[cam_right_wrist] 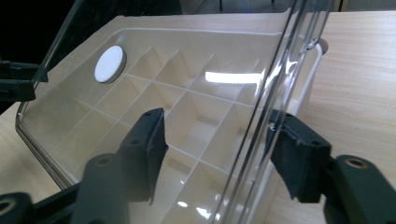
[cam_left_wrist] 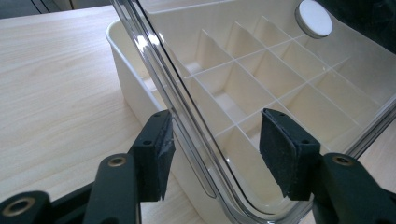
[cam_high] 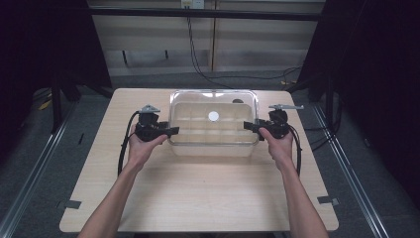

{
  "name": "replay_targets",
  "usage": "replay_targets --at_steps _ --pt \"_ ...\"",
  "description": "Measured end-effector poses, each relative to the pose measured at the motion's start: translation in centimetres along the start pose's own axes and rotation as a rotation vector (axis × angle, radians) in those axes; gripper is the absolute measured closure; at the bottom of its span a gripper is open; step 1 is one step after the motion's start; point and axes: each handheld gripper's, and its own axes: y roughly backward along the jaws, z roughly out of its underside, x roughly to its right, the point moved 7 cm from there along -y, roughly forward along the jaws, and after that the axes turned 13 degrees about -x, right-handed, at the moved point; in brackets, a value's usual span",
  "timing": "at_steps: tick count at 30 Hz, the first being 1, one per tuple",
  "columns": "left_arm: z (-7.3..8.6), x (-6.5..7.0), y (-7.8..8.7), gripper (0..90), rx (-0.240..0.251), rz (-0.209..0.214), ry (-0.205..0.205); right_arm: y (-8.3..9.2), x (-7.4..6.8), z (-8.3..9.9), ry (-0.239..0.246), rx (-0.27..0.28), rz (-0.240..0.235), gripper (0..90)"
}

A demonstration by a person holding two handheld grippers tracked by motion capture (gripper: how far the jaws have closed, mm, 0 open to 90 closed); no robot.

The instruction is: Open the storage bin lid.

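A cream box [cam_high: 213,148] with several divided compartments stands at the back middle of the table, under a clear lid [cam_high: 198,101] that carries a white round disc [cam_high: 213,116]. My left gripper [cam_high: 174,131] is at the box's left side. In the left gripper view its jaws [cam_left_wrist: 217,116] straddle the lid's rim [cam_left_wrist: 187,116], one pad [cam_left_wrist: 161,154] close to the rim and the other apart from it. At the box's right side, my right gripper [cam_high: 246,126] [cam_right_wrist: 218,116] straddles the lid's edge [cam_right_wrist: 261,140] the same way. One of its jaws shows through the clear plastic. Both grippers are open.
The light wooden table [cam_high: 208,188] has bare surface in front of the box and beside both hands. Dark floor with rails surrounds it, and cables [cam_high: 198,64] hang at the wall behind. The left gripper's tip [cam_right_wrist: 16,81] shows beyond the lid in the right gripper view.
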Motion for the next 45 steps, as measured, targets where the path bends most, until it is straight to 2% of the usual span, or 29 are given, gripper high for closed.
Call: replay_targets --at_steps 3,8,12,15,18,21,25,30,39,45 --pt "0.0 0.0 0.3 48.7 0.016 -0.001 0.002 0.4 0.1 0.1 -0.006 0.012 -0.009 46.1" --pt "0.0 0.0 0.7 53.1 0.053 -0.003 0.012 0.7 -0.2 0.3 -0.003 0.021 -0.024 45.9" --pt "0.2 0.2 1.0 54.0 0.049 0.003 -0.006 1.0 -0.3 0.5 -0.012 0.037 -0.031 50.9" --pt "0.3 0.1 1.2 59.3 0.053 -0.007 -0.015 1.2 -0.3 0.6 -0.014 0.042 -0.033 53.8" --pt "0.2 0.0 1.7 63.1 0.077 -0.006 -0.012 1.3 -0.6 0.6 -0.01 0.048 -0.05 57.2" --pt "0.2 0.0 2.0 64.4 0.078 -0.011 -0.017 1.3 -0.6 0.6 -0.012 0.048 -0.039 57.2" --pt "0.4 0.0 2.4 66.0 0.088 -0.014 -0.018 1.3 -0.9 0.7 -0.015 0.054 -0.05 58.1" --pt "1.0 0.2 2.6 67.4 0.11 0.009 -0.01 1.8 -1.3 1.0 -0.009 0.068 -0.052 59.9" --pt "1.7 0.5 2.9 70.5 0.103 0.016 -0.034 2.7 -1.7 1.3 -0.011 0.109 -0.072 63.7" --pt "2.2 0.4 2.8 71.0 0.105 0.028 -0.022 2.5 -1.9 1.9 -0.004 0.102 -0.077 64.2"
